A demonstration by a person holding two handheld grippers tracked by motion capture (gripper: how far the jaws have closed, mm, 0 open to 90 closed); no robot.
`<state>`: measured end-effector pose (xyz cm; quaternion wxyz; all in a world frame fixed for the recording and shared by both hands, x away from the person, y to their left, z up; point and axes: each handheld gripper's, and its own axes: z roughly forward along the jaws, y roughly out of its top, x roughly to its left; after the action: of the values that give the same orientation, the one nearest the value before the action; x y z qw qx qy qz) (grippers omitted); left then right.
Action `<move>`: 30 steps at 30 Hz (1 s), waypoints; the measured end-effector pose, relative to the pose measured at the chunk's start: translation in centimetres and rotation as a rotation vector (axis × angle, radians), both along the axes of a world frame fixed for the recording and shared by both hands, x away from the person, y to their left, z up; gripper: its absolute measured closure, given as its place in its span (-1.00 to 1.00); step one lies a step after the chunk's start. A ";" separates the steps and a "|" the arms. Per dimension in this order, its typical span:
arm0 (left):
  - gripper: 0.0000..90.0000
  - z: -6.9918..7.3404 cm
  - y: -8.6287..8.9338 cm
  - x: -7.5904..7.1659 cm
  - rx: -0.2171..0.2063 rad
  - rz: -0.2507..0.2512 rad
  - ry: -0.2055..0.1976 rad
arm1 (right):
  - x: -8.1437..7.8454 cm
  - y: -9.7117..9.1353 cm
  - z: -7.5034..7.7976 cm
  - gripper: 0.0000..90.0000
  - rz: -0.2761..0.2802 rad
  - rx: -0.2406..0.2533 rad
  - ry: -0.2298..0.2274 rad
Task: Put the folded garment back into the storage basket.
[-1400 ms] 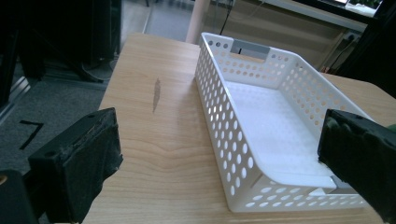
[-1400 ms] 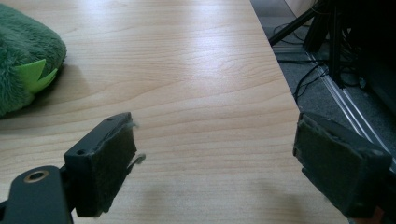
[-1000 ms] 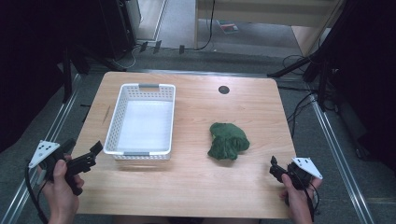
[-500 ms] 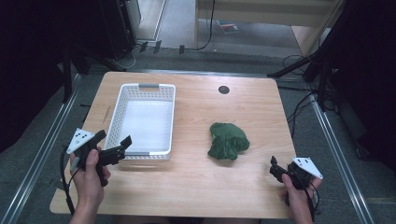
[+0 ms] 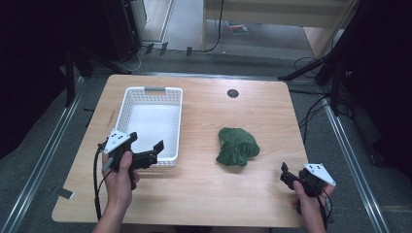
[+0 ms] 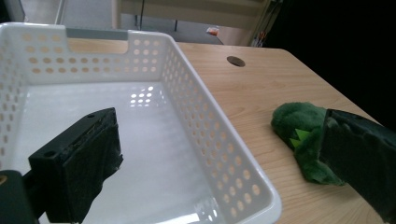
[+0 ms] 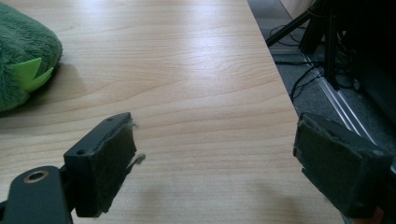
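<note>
Left gripper [image 5: 148, 151] gaping beside basket [image 5: 127, 104], reaching for plush [image 5: 236, 146]
Right gripper [image 5: 286, 175] idles, jaws apart; swinging across could clip the rim

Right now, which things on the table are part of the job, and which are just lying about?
Part of the job:
green plush toy
white basket
left claw, open by the basket
right claw, open near the table edge

Lying about:
cables on the floor
round hole in the table
</note>
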<state>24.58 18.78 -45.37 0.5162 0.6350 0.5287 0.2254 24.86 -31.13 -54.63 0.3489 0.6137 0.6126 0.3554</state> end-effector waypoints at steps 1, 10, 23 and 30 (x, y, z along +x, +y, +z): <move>-1.00 0.0 -0.4 0.1 -0.003 -0.006 -0.001 | 0.0 0.0 0.0 -0.71 0.000 0.001 0.002; -1.00 -0.3 -3.9 1.1 -0.002 -0.057 0.018 | 0.0 0.0 0.0 -0.71 0.005 0.002 0.000; -1.00 -0.6 -7.5 2.4 0.008 -0.109 0.044 | 0.1 0.0 0.0 -0.72 0.007 0.001 0.004; -1.00 -0.7 -10.0 3.2 0.006 -0.146 0.045 | 0.1 0.0 0.0 -0.72 0.007 0.003 0.005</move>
<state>27.75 8.81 -46.10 0.5173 0.6781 0.4921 0.1743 24.92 -31.15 -54.64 0.3453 0.6130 0.6150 0.3560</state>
